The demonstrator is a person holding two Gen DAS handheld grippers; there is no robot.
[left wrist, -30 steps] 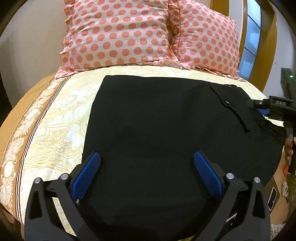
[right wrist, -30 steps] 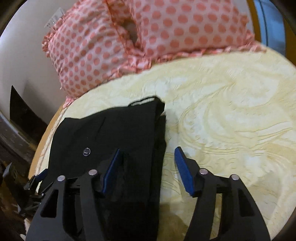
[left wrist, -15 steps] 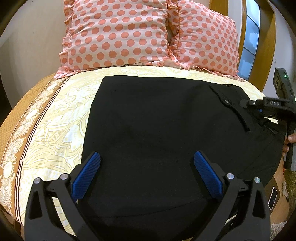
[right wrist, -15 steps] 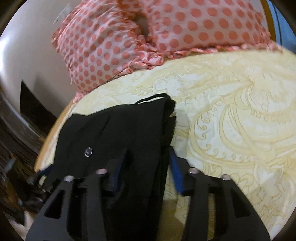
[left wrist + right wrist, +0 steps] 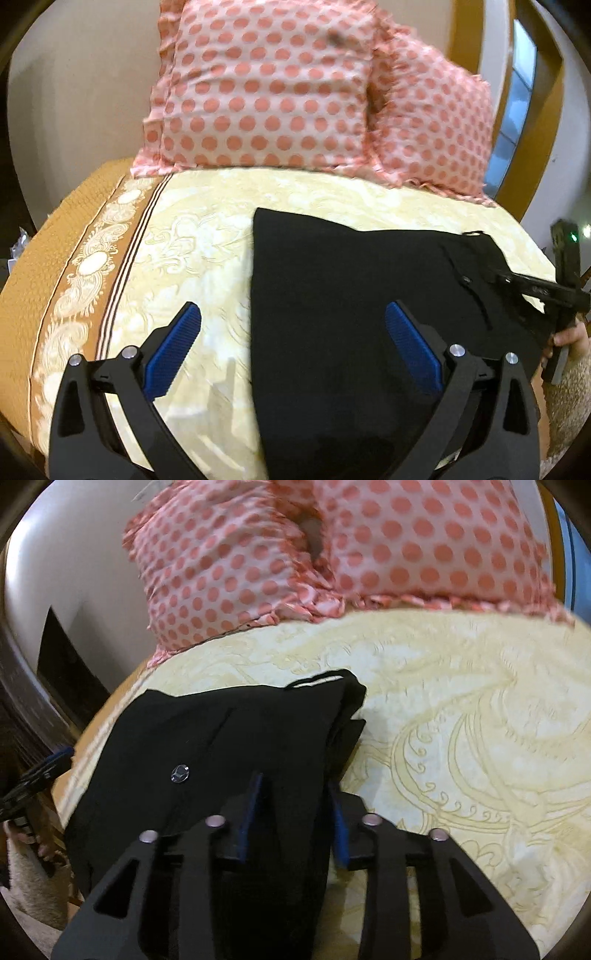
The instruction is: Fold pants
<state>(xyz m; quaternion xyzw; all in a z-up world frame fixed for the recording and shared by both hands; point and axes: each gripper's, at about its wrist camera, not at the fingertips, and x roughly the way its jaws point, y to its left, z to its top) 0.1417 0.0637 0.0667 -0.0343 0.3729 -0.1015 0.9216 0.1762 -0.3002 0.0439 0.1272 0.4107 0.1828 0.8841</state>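
Black pants (image 5: pixel 369 295) lie folded flat on the yellow bedspread (image 5: pixel 207 251). My left gripper (image 5: pixel 293 332) hovers above their near left edge, jaws wide open, nothing between the blue pads (image 5: pixel 177 350). In the right wrist view the pants (image 5: pixel 221 738) show a small button (image 5: pixel 180 773) and a stacked right edge. My right gripper (image 5: pixel 295 812) is shut on that thick edge, with fabric bunched between its pads (image 5: pixel 251 808). The left wrist view also shows the right gripper (image 5: pixel 532 291) at the pants' far right end, held by a hand (image 5: pixel 569 339).
Two pink polka-dot pillows (image 5: pixel 266 96) (image 5: pixel 424 539) lean against the wall at the head of the bed. An orange patterned border (image 5: pixel 74 266) runs along the bed's left side. A wooden frame (image 5: pixel 532 122) stands at the right. Bare bedspread (image 5: pixel 461 720) stretches right of the pants.
My right gripper's jaws have narrowed from straddling the pants' edge to pinching it. My left gripper has risen and drifted left, so the pants now sit further right in its view.
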